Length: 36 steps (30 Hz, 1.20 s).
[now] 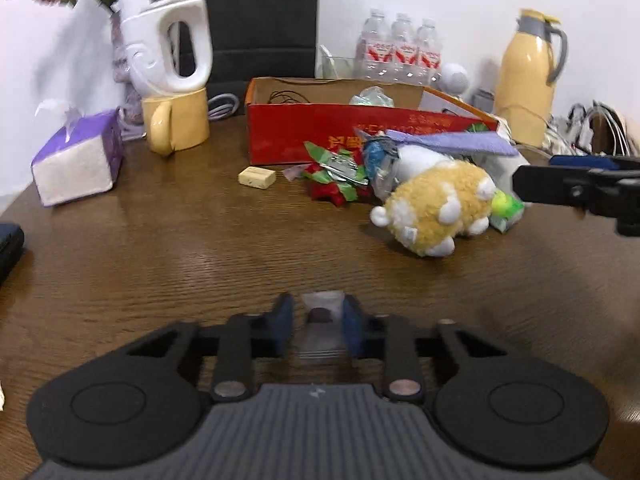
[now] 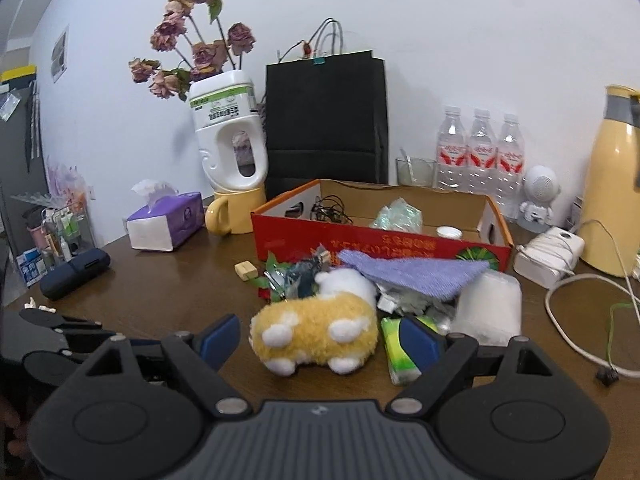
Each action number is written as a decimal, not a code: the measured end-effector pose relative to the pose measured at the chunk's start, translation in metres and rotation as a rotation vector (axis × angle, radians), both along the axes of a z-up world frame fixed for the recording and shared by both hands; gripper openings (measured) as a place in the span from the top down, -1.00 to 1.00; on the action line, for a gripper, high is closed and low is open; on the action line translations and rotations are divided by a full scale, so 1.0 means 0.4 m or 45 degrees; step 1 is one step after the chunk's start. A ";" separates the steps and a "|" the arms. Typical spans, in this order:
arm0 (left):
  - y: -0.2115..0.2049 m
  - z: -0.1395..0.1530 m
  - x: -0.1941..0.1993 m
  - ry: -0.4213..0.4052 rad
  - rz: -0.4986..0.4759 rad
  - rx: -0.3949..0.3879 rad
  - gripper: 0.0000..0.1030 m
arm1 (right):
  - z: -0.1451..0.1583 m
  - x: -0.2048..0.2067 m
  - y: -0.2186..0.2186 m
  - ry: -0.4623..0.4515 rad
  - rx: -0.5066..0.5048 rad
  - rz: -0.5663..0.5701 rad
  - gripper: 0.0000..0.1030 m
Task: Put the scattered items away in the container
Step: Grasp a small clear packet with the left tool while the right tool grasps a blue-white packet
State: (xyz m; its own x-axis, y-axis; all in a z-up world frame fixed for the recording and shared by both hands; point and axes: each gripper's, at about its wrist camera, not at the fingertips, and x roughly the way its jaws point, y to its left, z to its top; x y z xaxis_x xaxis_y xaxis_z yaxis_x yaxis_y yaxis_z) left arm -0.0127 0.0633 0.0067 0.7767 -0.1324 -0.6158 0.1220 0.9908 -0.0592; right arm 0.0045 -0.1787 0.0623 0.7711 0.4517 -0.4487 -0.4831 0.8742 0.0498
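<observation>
A: Two grippers show. What has the left gripper point(image 1: 318, 326) got?

B: Its blue pads are pinched close on a small clear packet point(image 1: 322, 320) with something dark inside, low over the wooden table point(image 1: 160, 264). The packet is blurred, so I cannot say what it is.

A: And the right gripper point(image 2: 318, 340)?

B: Spread wide, holding nothing. Its fingers stand either side of the yellow plush toy point(image 2: 316, 332), which lies on the table just in front of them; I cannot tell whether either pad touches it. The right pad sits against a green packet point(image 2: 394, 354) beside the toy.

A: Where is the container?

B: Red cardboard box point(image 2: 380, 240), open-topped, behind the pile near the wall. Inside it are a black cord point(image 2: 330, 206), a crumpled pale-green wrapper point(image 2: 398, 216) and a white cap point(image 2: 450, 233).

A: What lies scattered?

B: A purple cloth point(image 2: 416, 274) draped over the heap right against the box front, red-and-green wrappers point(image 1: 336, 176) to the left, a small cream block point(image 1: 257, 178) apart from them, and a clear cup point(image 2: 490, 306) on its side at the right
</observation>
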 end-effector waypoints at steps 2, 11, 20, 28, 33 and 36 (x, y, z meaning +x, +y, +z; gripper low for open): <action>0.009 0.002 0.001 0.002 0.005 -0.037 0.63 | 0.004 0.024 0.026 -0.013 -0.027 0.029 -0.67; 0.048 0.049 -0.009 -0.119 0.117 -0.091 0.67 | -0.003 0.199 0.170 0.032 -0.148 0.118 -0.22; 0.074 0.060 0.005 -0.131 0.170 -0.109 0.67 | -0.061 0.309 0.191 0.223 -0.115 0.057 0.78; 0.018 0.149 0.027 -0.272 0.143 -0.091 0.67 | 0.076 0.192 0.093 -0.038 0.063 -0.021 0.90; -0.056 0.204 0.013 -0.401 0.061 -0.098 0.67 | 0.133 0.086 -0.018 -0.136 0.050 -0.104 0.90; -0.098 0.203 -0.008 -0.469 0.060 -0.073 0.67 | 0.119 0.019 -0.070 -0.153 -0.014 -0.162 0.89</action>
